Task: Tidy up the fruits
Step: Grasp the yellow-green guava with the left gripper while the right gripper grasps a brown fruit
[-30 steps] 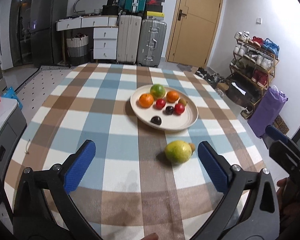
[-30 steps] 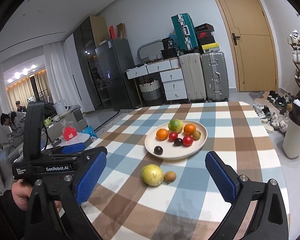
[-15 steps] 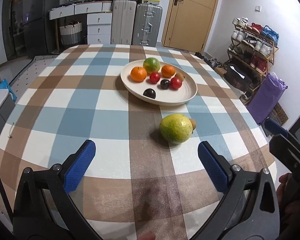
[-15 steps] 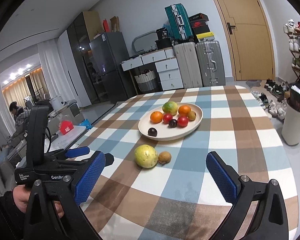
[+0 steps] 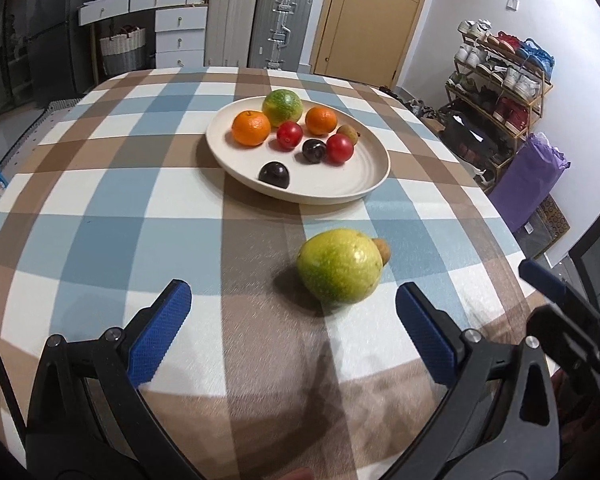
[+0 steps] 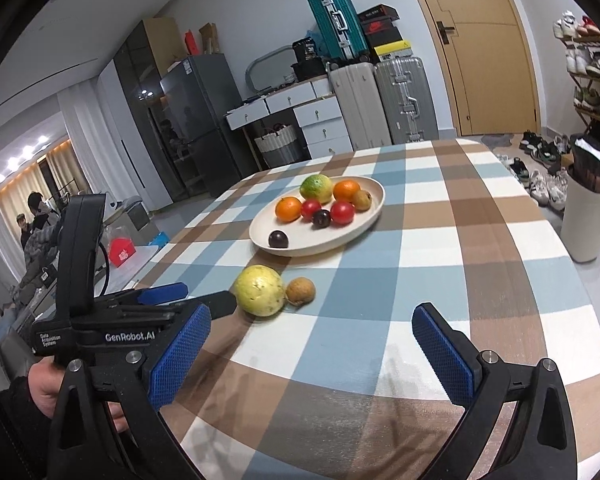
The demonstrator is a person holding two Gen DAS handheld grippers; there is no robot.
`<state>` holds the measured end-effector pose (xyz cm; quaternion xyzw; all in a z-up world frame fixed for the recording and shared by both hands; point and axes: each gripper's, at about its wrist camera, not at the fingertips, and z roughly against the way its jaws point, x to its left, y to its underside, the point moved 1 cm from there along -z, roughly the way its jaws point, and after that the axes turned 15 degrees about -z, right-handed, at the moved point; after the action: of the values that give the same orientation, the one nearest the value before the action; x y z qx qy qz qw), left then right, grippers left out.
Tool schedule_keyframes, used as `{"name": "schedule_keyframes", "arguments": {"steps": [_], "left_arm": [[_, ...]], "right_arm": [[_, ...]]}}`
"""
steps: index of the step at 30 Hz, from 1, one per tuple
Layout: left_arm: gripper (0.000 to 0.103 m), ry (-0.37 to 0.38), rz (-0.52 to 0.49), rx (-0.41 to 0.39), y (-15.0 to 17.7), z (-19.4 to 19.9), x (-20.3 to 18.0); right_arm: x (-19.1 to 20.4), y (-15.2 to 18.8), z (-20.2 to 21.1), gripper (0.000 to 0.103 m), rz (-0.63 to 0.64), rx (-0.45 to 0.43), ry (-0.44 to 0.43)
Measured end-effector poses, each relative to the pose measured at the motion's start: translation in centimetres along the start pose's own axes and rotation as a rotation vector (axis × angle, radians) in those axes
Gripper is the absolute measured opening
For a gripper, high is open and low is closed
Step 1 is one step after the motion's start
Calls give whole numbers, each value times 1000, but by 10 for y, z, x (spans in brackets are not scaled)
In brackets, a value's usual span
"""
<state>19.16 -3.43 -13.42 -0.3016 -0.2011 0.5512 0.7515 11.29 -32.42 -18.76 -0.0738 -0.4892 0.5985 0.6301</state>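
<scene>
— Well, what is nearest to us, and what is behind it?

— The bench [image 5: 100, 216] has a checked cloth in blue, brown and white. Behind it stand two grey suitcases [image 5: 256, 24], a white drawer unit [image 5: 178, 36], a wooden door [image 5: 364, 16], and a shoe rack [image 5: 500, 76] on the right side.

— And where do the fruits lie relative to each tool?

— The yellow-green fruit [image 5: 340, 266] lies on the cloth just in front of the left tool [image 5: 292, 328], a little toward its right finger, not touching any finger. A small brown fruit [image 6: 300, 290] touches it on the far side. From the right tool [image 6: 312, 354] both fruits are ahead and to the left. Farther back, the cream plate [image 5: 364, 184] holds two oranges, a green fruit, two red ones, two dark ones and one small brown one.

— How do the tools stand?

— Both have the fingers spread wide and hold nothing. A hand [image 6: 44, 388] holds the handle of the left tool.
</scene>
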Motion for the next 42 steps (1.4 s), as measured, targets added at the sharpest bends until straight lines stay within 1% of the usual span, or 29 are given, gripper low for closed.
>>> {"name": "schedule_keyframes", "arguments": {"steps": [5, 10, 15, 17, 19, 21, 22, 24, 25, 28, 33, 42], "left_arm": [[102, 28, -22, 24, -10, -19, -1], [102, 58, -16, 56, -14, -35, -1], [102, 90, -56, 68, -19, -44, -7], [100, 125, -53, 76, -20, -47, -7], [94, 165, -46, 75, -21, -48, -5], [78, 193, -47, 78, -21, -50, -5], [73, 211, -58, 81, -21, -51, -6], [52, 223, -86, 76, -19, -50, -8], [50, 231, -99, 77, -19, -50, -9], [50, 264, -125, 68, -16, -48, -12], [50, 265, -126, 53, -13, -42, -11], [50, 236, -114, 21, -6, -19, 0]], "right_arm": [[-5, -2, -6, 103, -2, 14, 7], [-10, -5, -12, 103, -17, 28, 11], [-17, -6, -17, 103, -33, 48, 20], [-18, -7, -18, 103, -36, 51, 18], [-19, -7, -19, 103, -36, 52, 18], [-20, -8, -19, 103, -38, 52, 17], [-20, -8, -19, 103, -43, 53, 16], [-20, -8, -20, 103, -45, 56, 16], [-20, -8, -20, 103, -47, 57, 16], [-22, -8, -21, 103, -51, 58, 17], [-23, -8, -22, 103, -53, 58, 22], [-21, -8, -26, 103, -52, 78, 50]]}}
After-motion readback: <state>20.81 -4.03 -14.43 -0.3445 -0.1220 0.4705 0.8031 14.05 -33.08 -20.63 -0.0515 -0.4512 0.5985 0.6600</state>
